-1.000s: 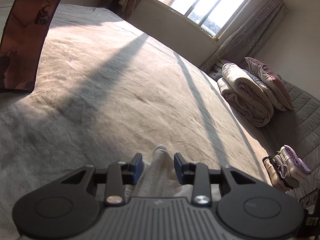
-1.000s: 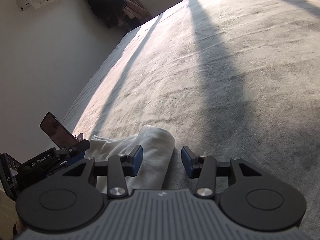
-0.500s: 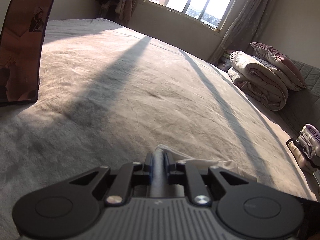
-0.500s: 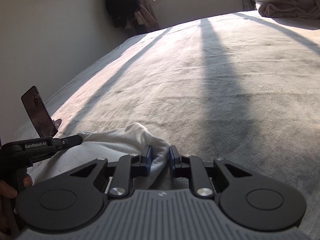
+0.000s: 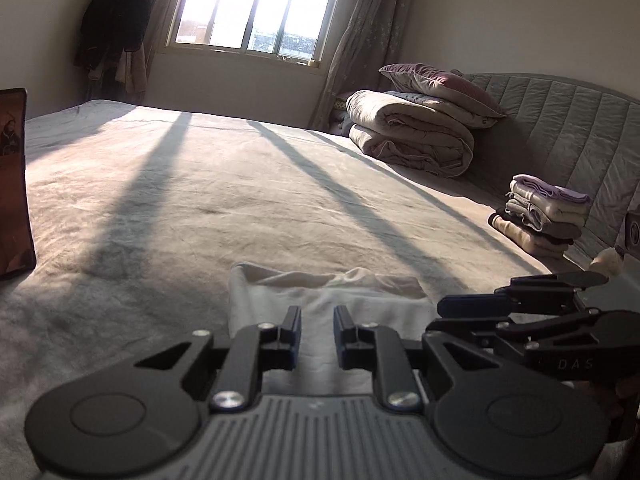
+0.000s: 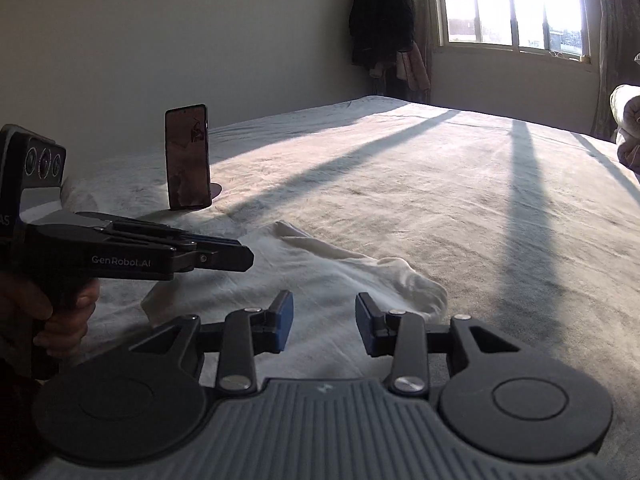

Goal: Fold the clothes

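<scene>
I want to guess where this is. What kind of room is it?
Most likely a bedroom. A wide bed fills the view, with a padded headboard behind it, a rolled duvet and pillow at one end, and a small stack of folded clothes nearby.

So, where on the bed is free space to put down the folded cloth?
The wide sunlit stretch of the bed is bare, between the phone and the rolled duvets. The headboard side is crowded: a folded clothes stack sits there. The near edge holds the white garment.
</scene>
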Demonstrator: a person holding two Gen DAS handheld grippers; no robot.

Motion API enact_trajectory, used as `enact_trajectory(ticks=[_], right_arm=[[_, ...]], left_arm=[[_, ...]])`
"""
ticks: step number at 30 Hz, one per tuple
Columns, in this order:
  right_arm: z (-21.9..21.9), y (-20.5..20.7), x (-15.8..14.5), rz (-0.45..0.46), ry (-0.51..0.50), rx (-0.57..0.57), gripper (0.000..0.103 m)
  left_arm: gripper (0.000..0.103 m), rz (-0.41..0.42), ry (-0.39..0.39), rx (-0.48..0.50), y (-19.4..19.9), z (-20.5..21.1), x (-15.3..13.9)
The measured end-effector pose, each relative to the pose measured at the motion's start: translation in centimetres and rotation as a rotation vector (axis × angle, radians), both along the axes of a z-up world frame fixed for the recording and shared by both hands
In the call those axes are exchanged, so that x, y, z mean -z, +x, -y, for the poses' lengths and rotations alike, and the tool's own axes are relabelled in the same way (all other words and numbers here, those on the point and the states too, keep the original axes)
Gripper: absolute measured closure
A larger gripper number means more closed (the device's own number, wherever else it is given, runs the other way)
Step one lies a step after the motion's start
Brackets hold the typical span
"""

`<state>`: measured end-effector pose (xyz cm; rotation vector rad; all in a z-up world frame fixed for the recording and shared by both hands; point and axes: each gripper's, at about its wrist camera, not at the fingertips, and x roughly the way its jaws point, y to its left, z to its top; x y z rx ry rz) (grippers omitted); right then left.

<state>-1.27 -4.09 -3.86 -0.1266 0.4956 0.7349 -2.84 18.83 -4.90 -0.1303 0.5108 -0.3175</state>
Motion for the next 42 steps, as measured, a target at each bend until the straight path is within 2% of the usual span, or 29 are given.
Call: enact_trajectory(ticks=[4, 5, 7, 10, 12, 14, 18, 20, 24, 25, 26, 27, 29, 32, 35, 37, 40, 42], right_arm=[[-0.8, -1.7, 1.9, 0.013, -0.117, -0.091, 0.063], [-0.7, -2.2, 2.0, 0.044, -0.134, -0.096, 0.063], [-0.4, -2.8, 1.5, 0.050, -0.145, -0.090, 0.062], [0.3, -3.6, 0.6, 0.046, -0.147, -0.088, 0.060], [0.9, -4.3, 0.0, 0.031, -0.145, -0.084, 0.059], [1.3, -4.7, -0.3, 0.008, -0.138, -0.067, 0.057], [2.2, -5.2, -0.5, -0.056, -0.091, -0.042, 0.048], [2.4, -5.1, -0.4, -0.085, -0.078, -0.035, 0.047], [2.5, -5.5, -0.3, -0.083, -0.094, -0.031, 0.047], [2.4, -5.5, -0.2, -0.084, -0.096, -0.031, 0.046], [2.4, -5.4, -0.2, -0.087, -0.097, -0.033, 0.045], [2.4, -5.4, -0.2, -0.090, -0.097, -0.034, 0.045], [2.2, -5.4, -0.2, -0.091, -0.100, -0.037, 0.045], [2.1, -5.3, -0.2, -0.096, -0.094, -0.043, 0.043], [2.0, -5.1, -0.1, -0.110, -0.090, -0.043, 0.042], [2.1, -5.0, -0.2, -0.114, -0.087, -0.040, 0.042], [2.2, -4.7, -0.5, -0.111, -0.073, -0.028, 0.041], [2.2, -4.4, -0.7, -0.111, -0.059, -0.012, 0.041]], left_arm=[[0.089, -0.026, -0.045, -0.020, -0.4, -1.3, 1.0], [0.089, -0.029, -0.053, -0.033, -0.5, -1.6, 0.8], [0.088, -0.036, -0.068, -0.055, -0.9, -2.0, 0.2], [0.070, -0.061, -0.095, -0.074, -1.7, -2.5, -1.4], [0.067, -0.104, -0.125, -0.072, -2.1, -3.1, -2.1], [0.065, -0.190, -0.154, -0.089, -2.1, -3.9, -2.3], [0.065, -0.314, -0.252, -0.108, -1.8, -5.2, -1.6], [0.066, -0.350, -0.264, -0.112, -1.7, -5.4, -1.3], [0.069, -0.399, -0.253, -0.112, -1.5, -5.4, -1.0], [0.074, -0.402, -0.250, -0.113, -1.5, -5.3, -1.0], [0.092, -0.405, -0.247, -0.114, -1.5, -5.3, -1.0], [0.098, -0.398, -0.248, -0.115, -1.6, -5.3, -1.2], [0.098, -0.374, -0.257, -0.117, -1.9, -5.5, -1.8], [0.098, -0.337, -0.227, -0.128, -2.2, -5.6, -2.6], [0.096, -0.379, -0.147, -0.138, -1.6, -5.3, -1.9], [0.090, -0.386, -0.135, -0.138, -1.3, -5.2, -1.7], [0.071, -0.319, -0.137, -0.135, -1.4, -5.3, -2.5], [0.070, -0.238, -0.126, -0.134, -1.5, -5.1, -3.2]])
